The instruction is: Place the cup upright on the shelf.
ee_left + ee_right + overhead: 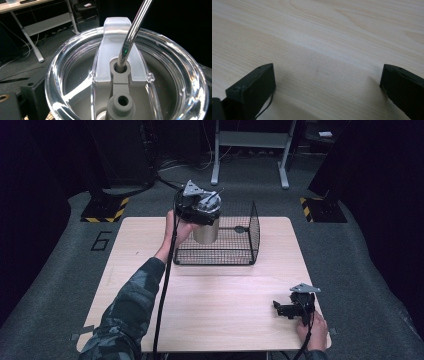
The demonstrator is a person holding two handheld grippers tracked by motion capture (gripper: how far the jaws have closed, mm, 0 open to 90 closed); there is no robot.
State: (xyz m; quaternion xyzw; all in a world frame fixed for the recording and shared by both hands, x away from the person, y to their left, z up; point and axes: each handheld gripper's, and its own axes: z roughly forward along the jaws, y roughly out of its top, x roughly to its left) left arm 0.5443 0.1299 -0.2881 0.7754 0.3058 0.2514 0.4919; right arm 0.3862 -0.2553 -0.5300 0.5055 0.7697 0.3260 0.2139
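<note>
A steel tumbler (206, 234) with a clear lid (125, 75) and a metal straw (132, 32) is at the left rear of a black wire basket (250, 237). My left gripper (200, 211) sits around the tumbler's top and appears shut on it. The tumbler's base is behind the basket mesh, so I cannot tell whether it rests on the basket floor or hangs above it. The left gripper view looks straight down onto the lid from very close. My right gripper (280, 309) rests on the wooden table (225, 295) at the front right, open, with bare wood between its jaws (327, 82).
The basket is open at the top and stands at the table's far middle. Behind the table are a white desk frame (250, 145) and dark stands with yellow-black striped bases (105, 210). Cables trail from both grippers toward the near edge.
</note>
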